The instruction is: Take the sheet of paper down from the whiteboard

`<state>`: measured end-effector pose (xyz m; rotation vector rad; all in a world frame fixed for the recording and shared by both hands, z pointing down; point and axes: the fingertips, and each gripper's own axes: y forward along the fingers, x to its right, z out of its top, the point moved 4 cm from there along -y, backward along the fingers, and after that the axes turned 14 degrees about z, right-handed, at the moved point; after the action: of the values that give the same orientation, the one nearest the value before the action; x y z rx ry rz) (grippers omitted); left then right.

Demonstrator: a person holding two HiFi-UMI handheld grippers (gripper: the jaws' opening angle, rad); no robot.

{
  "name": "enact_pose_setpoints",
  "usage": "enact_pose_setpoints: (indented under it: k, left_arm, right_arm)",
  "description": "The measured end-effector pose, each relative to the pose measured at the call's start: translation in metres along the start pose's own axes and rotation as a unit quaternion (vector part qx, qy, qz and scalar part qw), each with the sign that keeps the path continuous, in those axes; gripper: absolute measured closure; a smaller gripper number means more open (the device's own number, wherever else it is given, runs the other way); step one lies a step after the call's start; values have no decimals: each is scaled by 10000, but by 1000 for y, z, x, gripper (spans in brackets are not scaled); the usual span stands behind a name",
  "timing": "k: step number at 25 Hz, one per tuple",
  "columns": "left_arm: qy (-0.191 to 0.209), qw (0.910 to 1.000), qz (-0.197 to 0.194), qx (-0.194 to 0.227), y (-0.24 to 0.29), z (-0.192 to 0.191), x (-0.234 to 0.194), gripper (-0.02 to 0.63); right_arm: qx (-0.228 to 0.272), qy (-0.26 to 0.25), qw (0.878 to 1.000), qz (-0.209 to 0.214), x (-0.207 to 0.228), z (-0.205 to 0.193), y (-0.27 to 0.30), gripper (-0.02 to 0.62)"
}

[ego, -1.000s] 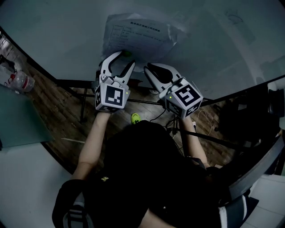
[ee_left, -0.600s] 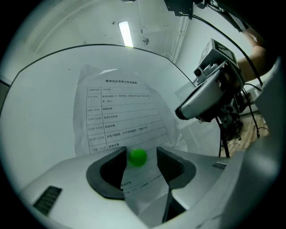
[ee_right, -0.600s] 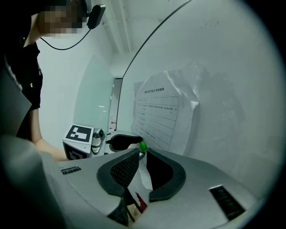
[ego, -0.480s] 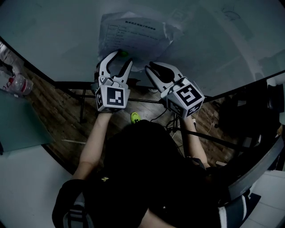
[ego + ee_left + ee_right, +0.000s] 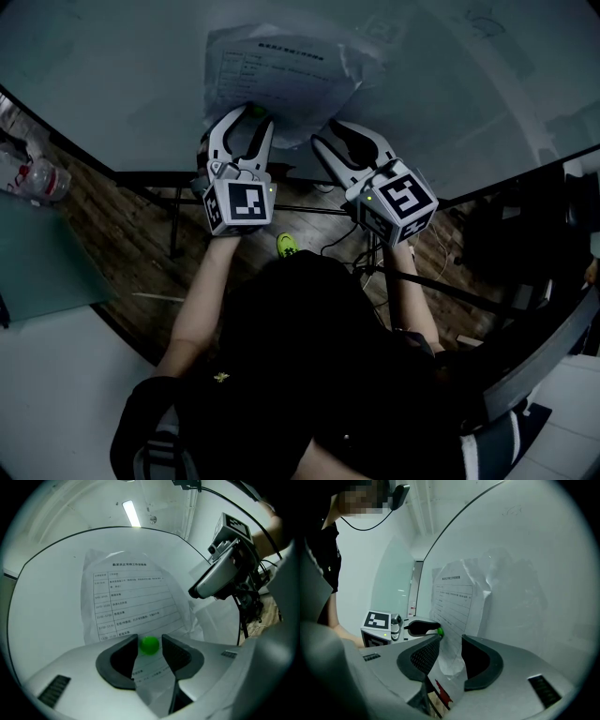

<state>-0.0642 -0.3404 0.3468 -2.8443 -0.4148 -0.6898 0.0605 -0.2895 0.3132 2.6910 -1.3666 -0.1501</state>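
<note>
A printed sheet of paper [image 5: 281, 80] hangs crumpled on the whiteboard [image 5: 112, 75], pinned near its lower edge by a small green magnet [image 5: 259, 112]. My left gripper [image 5: 255, 119] points level at the board. Its jaws are closing, with the magnet [image 5: 149, 645] between the tips and a thin gap showing on each side. My right gripper [image 5: 330, 134] is beside it, on the right. Its jaws are opening and the sheet's loose lower corner [image 5: 451, 660] hangs between them, not pinched. The right gripper view also shows the left gripper [image 5: 417, 627] at the magnet [image 5: 439, 631].
The board's dark frame and stand legs [image 5: 178, 216] run below the grippers over a wooden floor with cables. Plastic bottles [image 5: 33, 173] stand at the left. A dark chair [image 5: 525, 375] is at the right. A small green thing [image 5: 284, 247] lies on the floor.
The right gripper's jaws have spread from nearly shut to wide, and it has shifted a little to the right. The left gripper stayed at the magnet, jaws slightly narrower.
</note>
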Motion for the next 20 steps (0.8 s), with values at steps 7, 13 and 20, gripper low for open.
enact_pose_setpoints:
  k: [7, 13, 20]
  left_arm:
    - [71, 9999, 80, -20, 0, 1, -2, 448]
    - [118, 9999, 114, -17, 0, 1, -3, 460]
    - [155, 9998, 101, -13, 0, 1, -4, 465]
  right_arm:
    - [-28, 111, 9999, -128, 5, -5, -3, 460]
    - [31, 232, 9994, -258, 11, -8, -7, 456]
    - [99, 328, 9988, -346, 17, -9, -7, 454]
